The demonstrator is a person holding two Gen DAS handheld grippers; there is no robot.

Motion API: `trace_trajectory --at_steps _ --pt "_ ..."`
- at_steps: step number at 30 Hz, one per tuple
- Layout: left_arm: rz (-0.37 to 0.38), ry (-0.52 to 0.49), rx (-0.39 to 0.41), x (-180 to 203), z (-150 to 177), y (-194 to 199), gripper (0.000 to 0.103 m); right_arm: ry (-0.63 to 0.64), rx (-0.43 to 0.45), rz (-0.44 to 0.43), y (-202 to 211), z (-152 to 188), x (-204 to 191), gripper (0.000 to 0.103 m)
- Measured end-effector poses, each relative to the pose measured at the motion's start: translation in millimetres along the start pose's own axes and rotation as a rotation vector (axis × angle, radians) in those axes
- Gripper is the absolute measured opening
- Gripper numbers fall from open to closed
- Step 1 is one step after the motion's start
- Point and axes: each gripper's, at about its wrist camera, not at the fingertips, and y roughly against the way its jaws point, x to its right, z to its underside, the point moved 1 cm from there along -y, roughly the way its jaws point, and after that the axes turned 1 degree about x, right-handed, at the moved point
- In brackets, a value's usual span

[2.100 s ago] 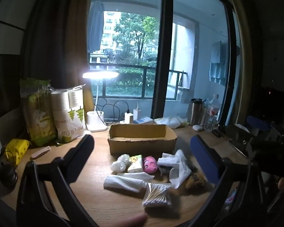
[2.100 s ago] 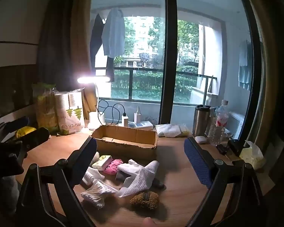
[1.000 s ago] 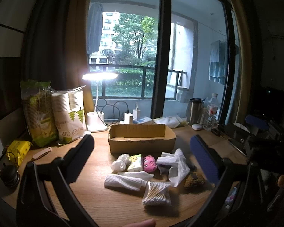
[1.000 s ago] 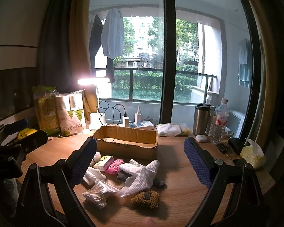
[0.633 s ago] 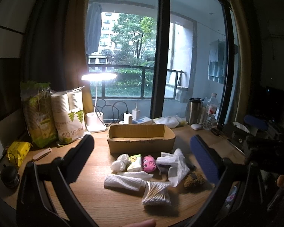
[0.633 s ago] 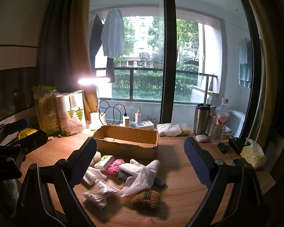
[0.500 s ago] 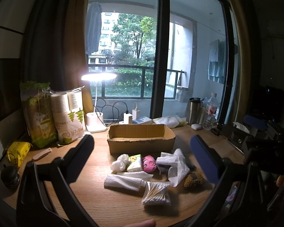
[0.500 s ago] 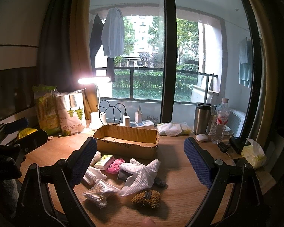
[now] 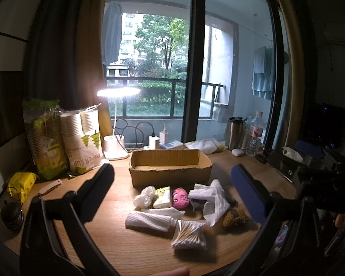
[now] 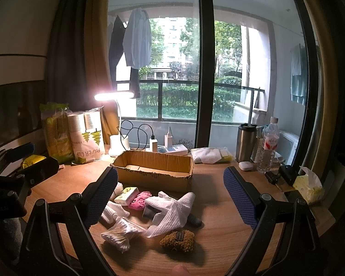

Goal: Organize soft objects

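An empty cardboard box (image 9: 170,169) (image 10: 154,171) stands on the wooden table. In front of it lies a pile of soft things: white puffs (image 9: 145,196), a small tissue pack (image 9: 162,197) (image 10: 126,193), a pink toy (image 9: 180,197) (image 10: 140,199), a white cloth (image 9: 212,201) (image 10: 170,211), a rolled white towel (image 9: 149,222), a bag of cotton swabs (image 9: 188,234) (image 10: 120,231) and a brown fuzzy pouch (image 9: 234,216) (image 10: 178,240). My left gripper (image 9: 172,195) and right gripper (image 10: 170,197) are open, empty and held above the near edge of the table.
A lit desk lamp (image 9: 117,138), a bag of paper cups (image 9: 84,142) and a green bag (image 9: 43,138) stand at the back left. A steel tumbler (image 10: 246,142), a water bottle (image 10: 268,147) and a tissue bag (image 10: 308,184) stand on the right.
Both grippers have only drifted slightly; the objects on the table have not moved.
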Motion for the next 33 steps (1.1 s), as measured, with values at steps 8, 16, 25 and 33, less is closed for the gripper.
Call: trace_trajectory --at_steps 8,16,25,33 --pt "0.001 -0.001 0.001 0.0 -0.1 -0.4 0.102 0.000 0.000 0.001 0.0 -0.6 -0.7 0.095" --pt "0.001 -0.002 0.000 1.1 0.1 -0.8 0.102 0.000 -0.001 0.001 -0.1 -0.3 -0.4 0.095" --pt "0.002 -0.003 -0.004 2.4 0.7 -1.4 0.102 -0.002 -0.004 0.000 -0.6 1.5 1.2 0.095" --pt "0.015 -0.010 -0.041 5.4 9.6 -10.8 0.102 -0.015 -0.026 0.009 -7.1 10.7 10.5 0.095"
